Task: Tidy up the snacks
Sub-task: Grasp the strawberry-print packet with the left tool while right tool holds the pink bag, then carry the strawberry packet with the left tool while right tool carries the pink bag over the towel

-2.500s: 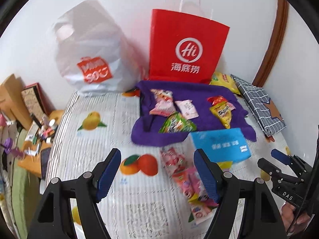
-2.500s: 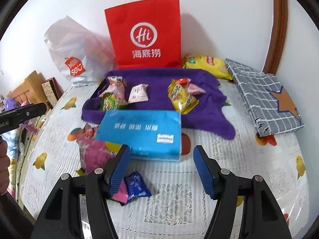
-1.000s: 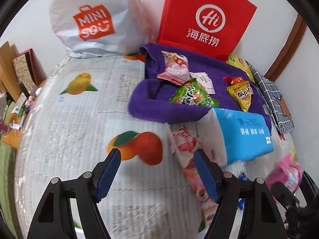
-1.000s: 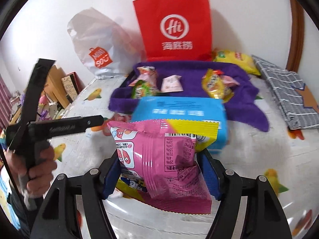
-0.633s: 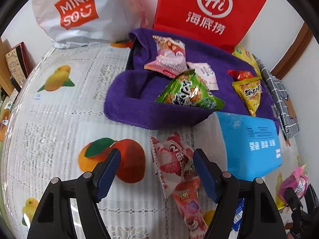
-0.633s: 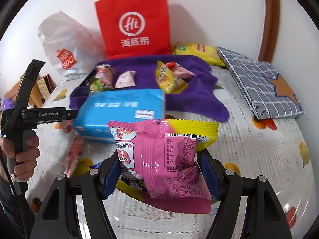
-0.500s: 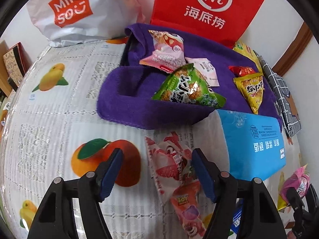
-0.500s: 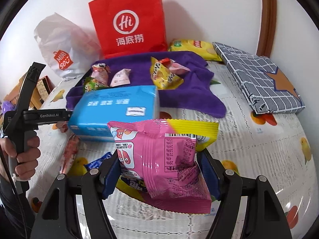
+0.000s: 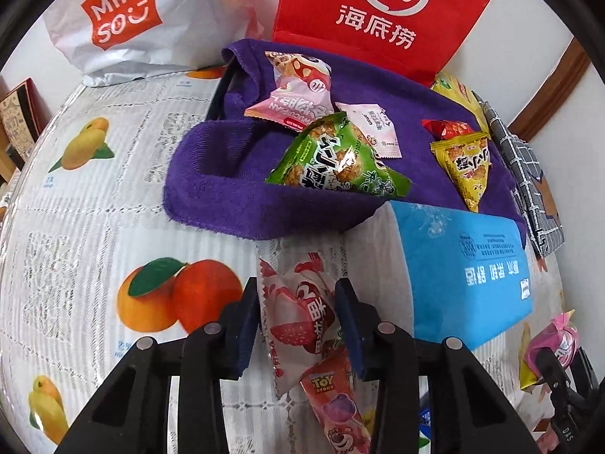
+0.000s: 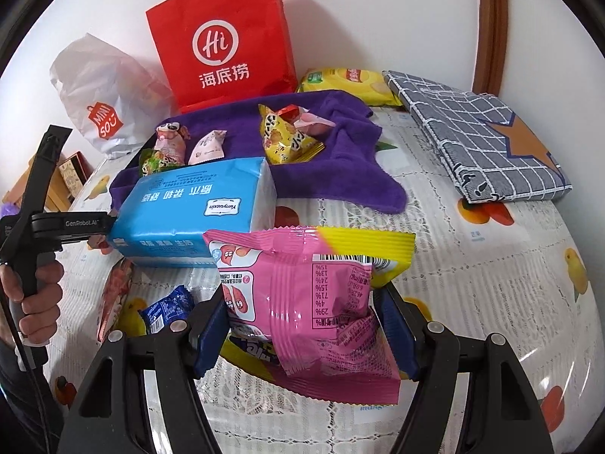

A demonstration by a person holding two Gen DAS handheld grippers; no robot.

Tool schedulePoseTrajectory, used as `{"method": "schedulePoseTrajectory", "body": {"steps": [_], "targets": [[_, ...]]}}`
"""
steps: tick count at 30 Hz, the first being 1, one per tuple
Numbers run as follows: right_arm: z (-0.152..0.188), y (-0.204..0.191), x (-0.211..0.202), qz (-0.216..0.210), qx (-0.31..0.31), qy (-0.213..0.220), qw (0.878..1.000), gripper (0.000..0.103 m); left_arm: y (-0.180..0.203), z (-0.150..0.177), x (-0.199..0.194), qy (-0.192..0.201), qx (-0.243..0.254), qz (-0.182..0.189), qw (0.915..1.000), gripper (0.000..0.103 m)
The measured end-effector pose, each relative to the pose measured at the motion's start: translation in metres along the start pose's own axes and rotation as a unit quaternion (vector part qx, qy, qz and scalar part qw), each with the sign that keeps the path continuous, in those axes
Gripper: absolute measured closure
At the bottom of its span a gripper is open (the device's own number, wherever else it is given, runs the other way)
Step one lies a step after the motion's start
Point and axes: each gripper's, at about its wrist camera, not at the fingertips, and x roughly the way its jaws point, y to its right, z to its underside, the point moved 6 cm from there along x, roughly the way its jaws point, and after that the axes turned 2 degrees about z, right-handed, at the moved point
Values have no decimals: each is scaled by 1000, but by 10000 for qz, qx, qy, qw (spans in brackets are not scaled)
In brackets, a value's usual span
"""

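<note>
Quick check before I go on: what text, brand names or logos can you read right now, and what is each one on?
"Hi" and "海底捞": red paper bag
"MINISO": white plastic bag
"TOY STORY": strawberry snack packet between the left gripper's jaws
"Yunyuexin": blue tissue pack
"GenRobot.AI": left gripper's body
Percentage column by a barcode: pink snack bag
Other wrapper print: too small to read.

We see both views bright and evenly lit, with soft daylight on the white wall. The red bag throws a faint shadow to its right. Glare streaks the pink packet between the right tongs, and the green packet beyond the left tongs. Fisheye bending curves the tablecloth at the edges; black corners ring each frame. Focus is sharp.
</note>
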Motion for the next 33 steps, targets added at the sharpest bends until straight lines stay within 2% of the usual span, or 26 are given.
{"method": "schedulePoseTrajectory", "body": {"steps": [16,33], "targets": [[2,-2,-24,-22,-74,272,9996,31,-4,27,-54,384,138,44,9992,68],[-12,-9,-46,187,-382,634,9971,31,31,39,-92,769,420,288,9957,68]]}}
